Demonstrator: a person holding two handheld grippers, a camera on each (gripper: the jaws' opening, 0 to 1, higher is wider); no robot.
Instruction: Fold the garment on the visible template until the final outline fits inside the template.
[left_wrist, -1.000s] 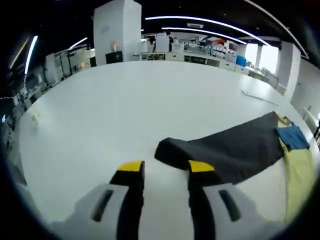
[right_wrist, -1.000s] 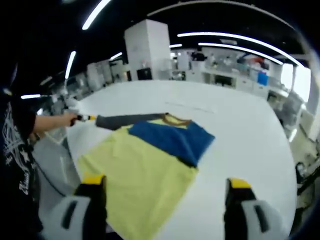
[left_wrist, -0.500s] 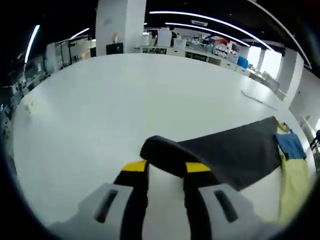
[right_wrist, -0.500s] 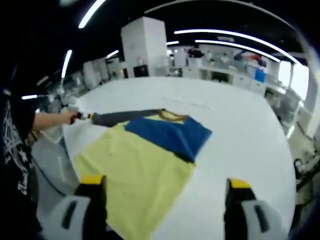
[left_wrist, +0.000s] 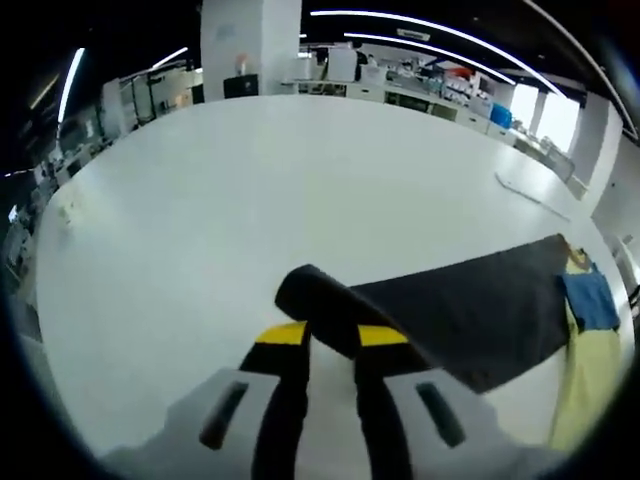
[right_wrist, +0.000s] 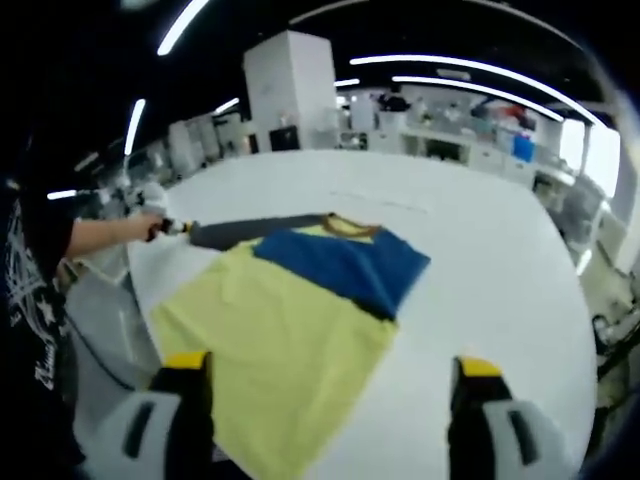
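The garment lies flat on the white table (right_wrist: 480, 250): a yellow body (right_wrist: 270, 340), a blue sleeve (right_wrist: 345, 265) folded across it, and a dark grey sleeve (right_wrist: 250, 230) stretched out sideways. In the left gripper view the dark sleeve (left_wrist: 470, 310) ends in a cuff (left_wrist: 305, 290) pinched between the yellow-tipped jaws of my left gripper (left_wrist: 333, 335), which is shut on it. The same left gripper (right_wrist: 172, 229) shows at the sleeve's far end in the right gripper view. My right gripper (right_wrist: 332, 365) hovers wide open over the yellow body's near edge, holding nothing.
A person's hand (right_wrist: 140, 228) and black T-shirt (right_wrist: 30, 300) are at the left by the table's edge. A thin faint line (left_wrist: 525, 190) runs on the table beyond the garment. Benches and a white pillar (right_wrist: 290, 100) stand far behind.
The left jaws have come together on the dark sleeve's cuff, which now sits between their tips. The right gripper has stayed open over the yellow body.
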